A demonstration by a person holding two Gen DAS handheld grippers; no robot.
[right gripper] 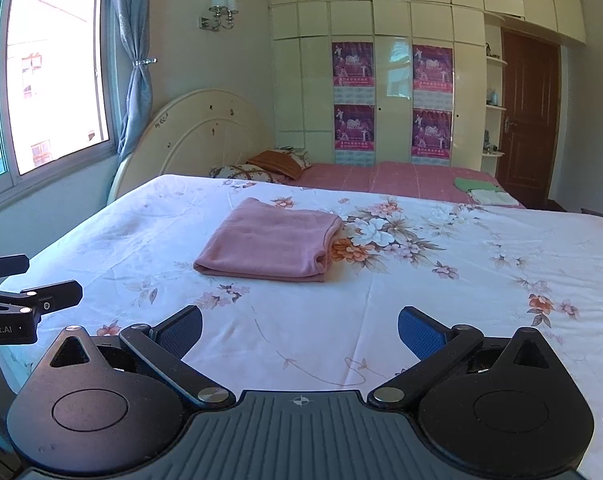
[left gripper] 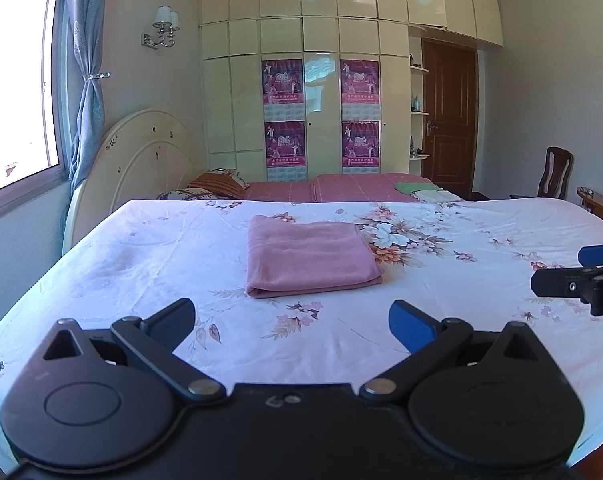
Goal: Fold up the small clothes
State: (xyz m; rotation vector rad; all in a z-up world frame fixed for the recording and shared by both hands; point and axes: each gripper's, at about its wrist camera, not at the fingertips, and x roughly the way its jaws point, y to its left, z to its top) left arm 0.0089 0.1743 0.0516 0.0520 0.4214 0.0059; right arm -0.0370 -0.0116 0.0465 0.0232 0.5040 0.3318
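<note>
The folded pink cloth (left gripper: 311,258) lies on the bed (left gripper: 141,248), ahead of both wide-spread, empty hand-held grippers: left (left gripper: 292,322), right (right gripper: 300,330).

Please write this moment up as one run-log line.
left gripper: open, empty | right gripper: open, empty | pink cloth: folded, on floral sheet, untouched
</note>
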